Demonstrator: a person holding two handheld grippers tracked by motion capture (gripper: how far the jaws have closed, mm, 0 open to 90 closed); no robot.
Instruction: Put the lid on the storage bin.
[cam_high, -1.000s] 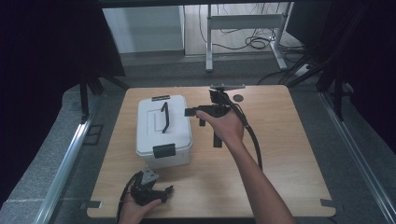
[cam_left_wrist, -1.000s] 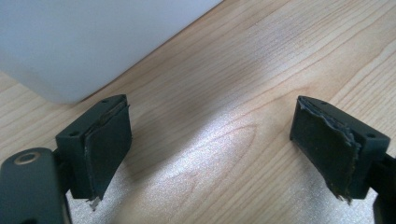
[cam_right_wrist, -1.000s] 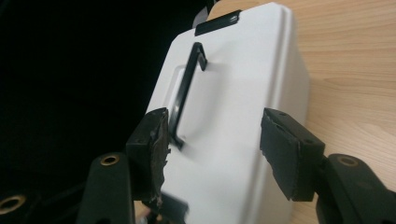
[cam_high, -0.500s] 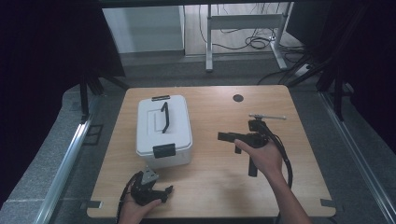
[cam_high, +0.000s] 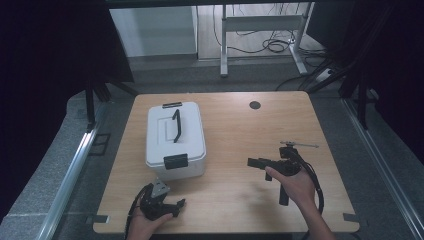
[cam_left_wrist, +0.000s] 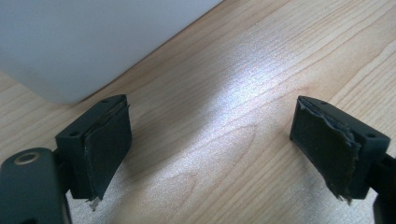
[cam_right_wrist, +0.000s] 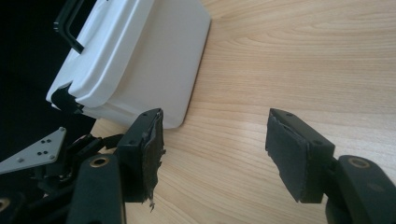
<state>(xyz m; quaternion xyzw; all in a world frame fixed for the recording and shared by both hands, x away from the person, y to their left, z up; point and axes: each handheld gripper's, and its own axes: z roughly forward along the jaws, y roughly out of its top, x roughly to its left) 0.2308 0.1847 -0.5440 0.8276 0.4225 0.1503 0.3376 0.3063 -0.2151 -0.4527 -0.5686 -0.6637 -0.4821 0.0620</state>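
Observation:
A white box (cam_high: 175, 142) with a black handle (cam_high: 176, 125) and a black front latch (cam_high: 175, 161) stands closed on the left half of the wooden table (cam_high: 235, 125). My left gripper (cam_high: 175, 206) rests near the front edge, just below the box's front right corner. In the left gripper view it (cam_left_wrist: 210, 140) is open over bare wood, with the box's wall (cam_left_wrist: 93, 37) just ahead. My right gripper (cam_high: 266, 181) is held at the near right, apart from the box. It (cam_right_wrist: 215, 144) is open and empty, facing the box (cam_right_wrist: 140, 60) and the left gripper (cam_right_wrist: 46, 158).
A small dark round spot (cam_high: 255, 105) marks the table's far middle. Behind the table, a metal frame (cam_high: 260, 22) and loose cables (cam_high: 272, 47) sit on the floor. Dark curtains close in both sides.
The right gripper has drawn back from beside the box's handle at the far middle to the near right of the table. The left gripper has stayed put.

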